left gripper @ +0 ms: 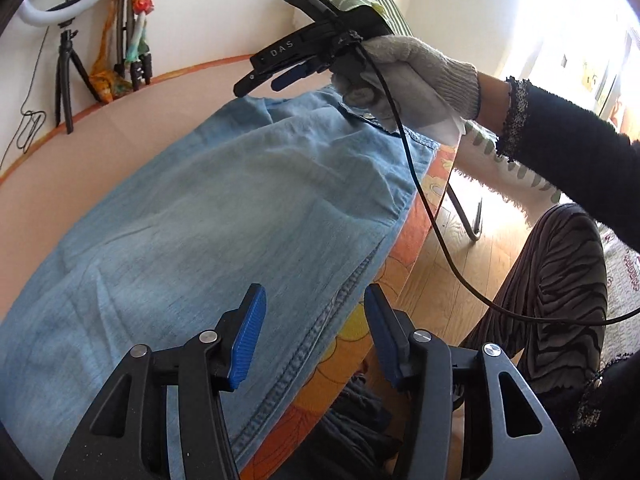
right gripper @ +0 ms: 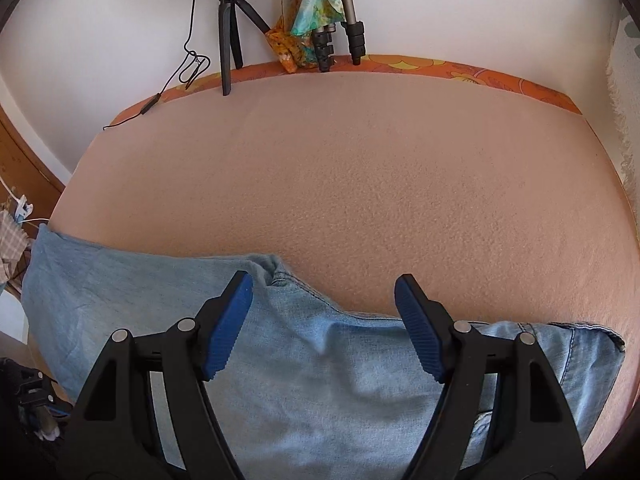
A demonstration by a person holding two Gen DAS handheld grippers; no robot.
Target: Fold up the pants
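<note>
Both blue-padded claws stand open and hold nothing: the left gripper [left gripper: 314, 334] hovers over the stitched edge of the pants [left gripper: 224, 216], and the right gripper [right gripper: 324, 328], carried in a gloved hand [left gripper: 404, 76], hangs above the waistband end. Outward from them, one pair of light denim pants lies flat near the front edge of the peach-covered bed [right gripper: 360, 168], seemingly doubled leg over leg already. I judge at least one crosswise fold remains. Against the wall stand two tripods [right gripper: 230, 20].
</note>
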